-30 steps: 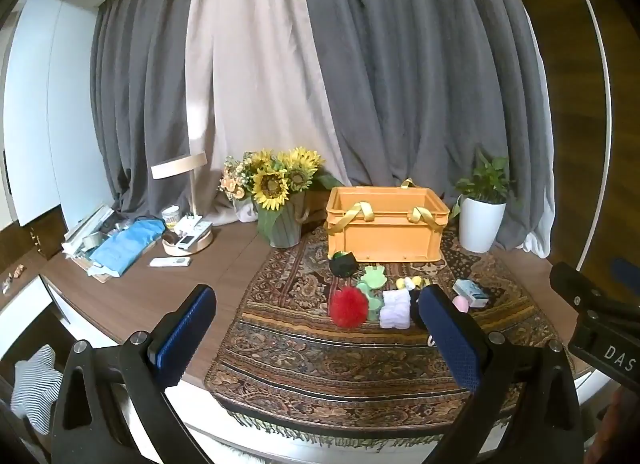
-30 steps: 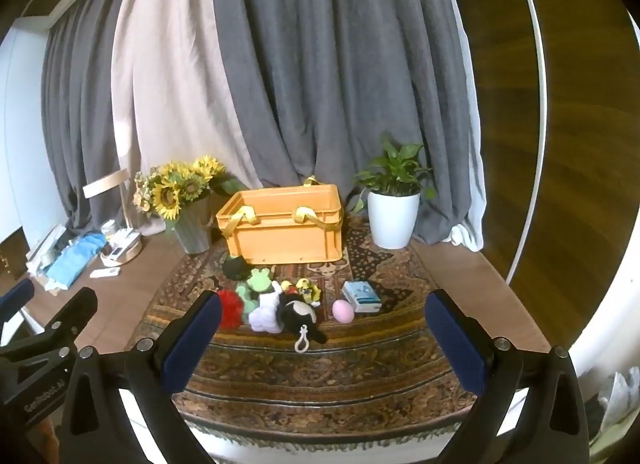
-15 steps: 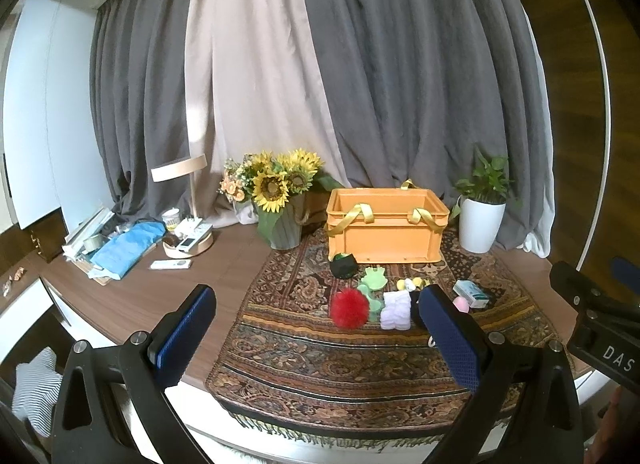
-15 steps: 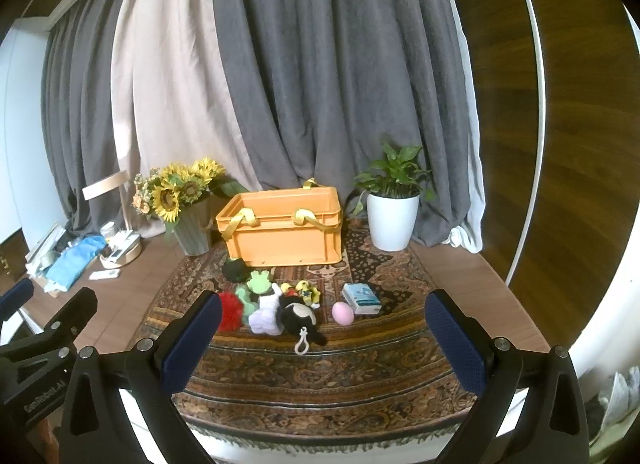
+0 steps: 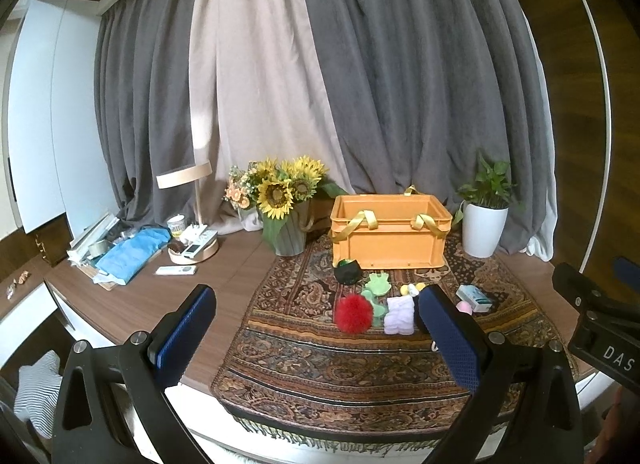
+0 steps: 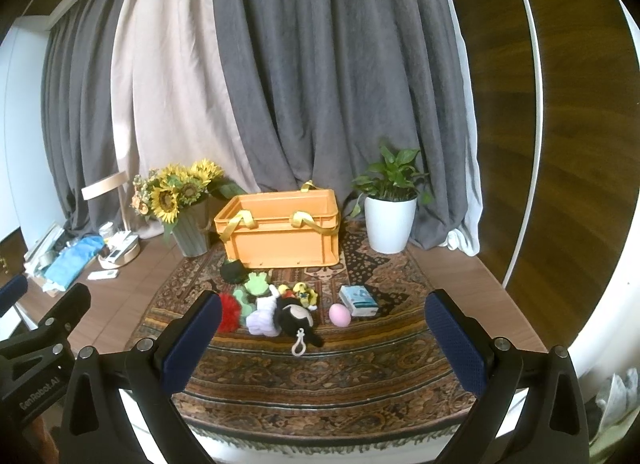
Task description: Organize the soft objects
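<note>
Left gripper (image 5: 316, 328) and right gripper (image 6: 322, 328) both hover over the near edge of the patterned rug (image 6: 320, 376), fingers spread wide, nothing between them. Soft toys lie clustered mid-rug in front of the orange crate (image 6: 282, 234): red pompom (image 5: 354, 313), lavender plush (image 5: 399, 315), green plush (image 6: 256, 284), black plush (image 6: 296, 318), pink egg (image 6: 340, 314) just beside a small box (image 6: 359, 300). Sunflower vase (image 5: 286, 212) stands left of the crate, potted plant (image 6: 390, 216) right.
</note>
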The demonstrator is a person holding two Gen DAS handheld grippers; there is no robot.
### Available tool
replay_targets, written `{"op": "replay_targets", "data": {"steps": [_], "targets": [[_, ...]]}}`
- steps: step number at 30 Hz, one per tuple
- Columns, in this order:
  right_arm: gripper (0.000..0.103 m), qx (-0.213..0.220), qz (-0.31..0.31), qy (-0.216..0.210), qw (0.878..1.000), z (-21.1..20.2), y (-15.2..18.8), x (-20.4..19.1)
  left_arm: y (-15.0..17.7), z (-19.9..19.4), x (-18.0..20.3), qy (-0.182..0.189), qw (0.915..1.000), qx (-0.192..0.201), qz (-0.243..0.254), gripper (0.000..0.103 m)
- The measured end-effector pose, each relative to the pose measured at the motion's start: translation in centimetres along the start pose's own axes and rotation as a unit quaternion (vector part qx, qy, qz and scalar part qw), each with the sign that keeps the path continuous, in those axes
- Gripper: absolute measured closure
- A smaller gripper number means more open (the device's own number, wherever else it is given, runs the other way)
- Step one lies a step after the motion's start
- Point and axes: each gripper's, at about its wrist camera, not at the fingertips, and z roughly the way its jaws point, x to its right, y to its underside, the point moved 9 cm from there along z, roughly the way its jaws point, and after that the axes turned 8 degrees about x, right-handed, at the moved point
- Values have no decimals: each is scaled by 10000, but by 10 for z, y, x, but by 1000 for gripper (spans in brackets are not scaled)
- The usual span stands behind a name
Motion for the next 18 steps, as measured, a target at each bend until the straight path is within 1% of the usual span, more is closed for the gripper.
{"op": "replay_targets", "data": {"steps": [18], "targets": [[1,26,-3,14,10000,-1,-2,2,-1,-4,6,48,10000,15,30,0]]}}
